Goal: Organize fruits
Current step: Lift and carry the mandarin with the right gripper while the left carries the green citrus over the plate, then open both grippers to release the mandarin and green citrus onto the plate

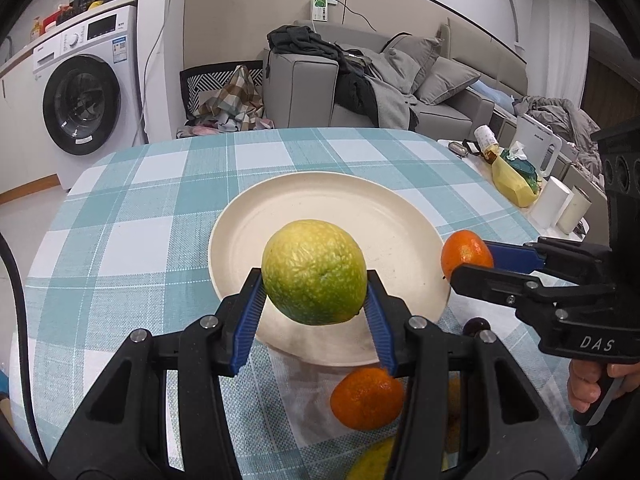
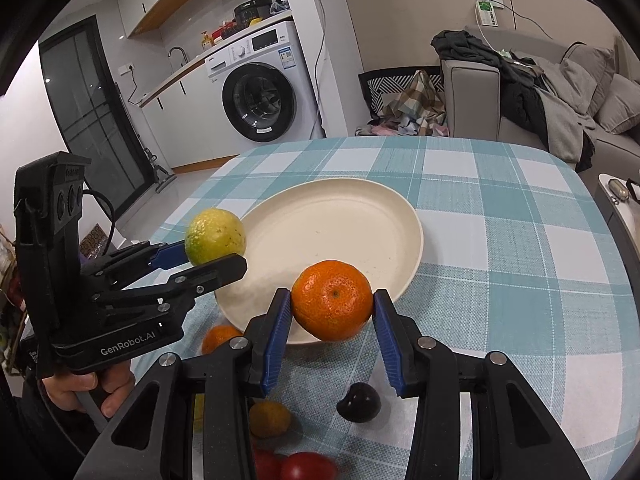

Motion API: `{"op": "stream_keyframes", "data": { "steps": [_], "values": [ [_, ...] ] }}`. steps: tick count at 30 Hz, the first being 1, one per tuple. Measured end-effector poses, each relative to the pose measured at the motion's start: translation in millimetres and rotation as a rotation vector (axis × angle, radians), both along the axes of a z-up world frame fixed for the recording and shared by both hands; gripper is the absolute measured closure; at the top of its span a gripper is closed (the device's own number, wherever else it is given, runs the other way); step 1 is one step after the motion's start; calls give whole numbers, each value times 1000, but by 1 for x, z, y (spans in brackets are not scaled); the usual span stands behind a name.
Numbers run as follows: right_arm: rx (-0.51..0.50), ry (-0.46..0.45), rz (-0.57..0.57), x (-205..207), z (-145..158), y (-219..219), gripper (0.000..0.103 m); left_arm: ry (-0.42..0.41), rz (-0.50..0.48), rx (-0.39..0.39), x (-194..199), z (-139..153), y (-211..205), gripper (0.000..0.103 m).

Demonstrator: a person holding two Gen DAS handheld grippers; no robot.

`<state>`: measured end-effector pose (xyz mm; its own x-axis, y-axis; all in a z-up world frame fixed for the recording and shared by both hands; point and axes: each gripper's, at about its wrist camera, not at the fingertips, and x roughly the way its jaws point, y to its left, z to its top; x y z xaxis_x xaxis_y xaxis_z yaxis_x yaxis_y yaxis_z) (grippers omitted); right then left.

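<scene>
My left gripper (image 1: pixel 316 294) is shut on a yellow-green citrus fruit (image 1: pixel 314 272), held over the near edge of a cream plate (image 1: pixel 320 200). In the right wrist view that green fruit (image 2: pixel 215 236) hangs at the plate's left rim. My right gripper (image 2: pixel 332 316) is shut on an orange mandarin (image 2: pixel 332 306), above the near rim of the plate (image 2: pixel 332 224); the left wrist view shows the same mandarin (image 1: pixel 466 252) at the plate's right edge. The plate holds nothing.
On the checked tablecloth (image 2: pixel 500 240) near me lie another mandarin (image 1: pixel 366 398), a dark fruit (image 2: pixel 359 402), a small yellow-brown fruit (image 2: pixel 270 418) and red tomatoes (image 2: pixel 306 466). A side table with bottles and a yellow bag (image 1: pixel 514 184) stands to the right.
</scene>
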<state>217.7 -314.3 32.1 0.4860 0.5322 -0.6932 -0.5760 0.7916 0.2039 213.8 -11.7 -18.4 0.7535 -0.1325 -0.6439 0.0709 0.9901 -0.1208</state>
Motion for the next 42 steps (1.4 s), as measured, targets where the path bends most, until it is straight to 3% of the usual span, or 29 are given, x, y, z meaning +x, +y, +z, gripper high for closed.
{"op": "stream_keyframes", "data": {
  "steps": [20, 27, 29, 32, 37, 39, 42],
  "values": [
    [-51, 12, 0, 8, -14, 13, 60, 35, -24, 31, 8, -13, -8, 57],
    [-60, -37, -21, 3, -8, 10, 53, 1, -19, 14, 1, -6, -4, 56],
    [-59, -45, -31, 2, -6, 7, 49, -17, -16, 18, -4, 1, -3, 48],
    [-50, -53, -32, -1, -3, 2, 32, -56, -4, 18, -15, 11, 0, 21],
    [-48, -75, -45, -13, 4, -8, 3, -89, 12, 18, -35, 25, 5, 12],
    [-49, -74, -44, -19, 6, -11, 0, -103, 27, 15, -45, 29, 8, 1],
    [-47, -74, -40, -27, 7, -15, 0, -119, 28, 21, -60, 33, 9, 1]
  ]
}}
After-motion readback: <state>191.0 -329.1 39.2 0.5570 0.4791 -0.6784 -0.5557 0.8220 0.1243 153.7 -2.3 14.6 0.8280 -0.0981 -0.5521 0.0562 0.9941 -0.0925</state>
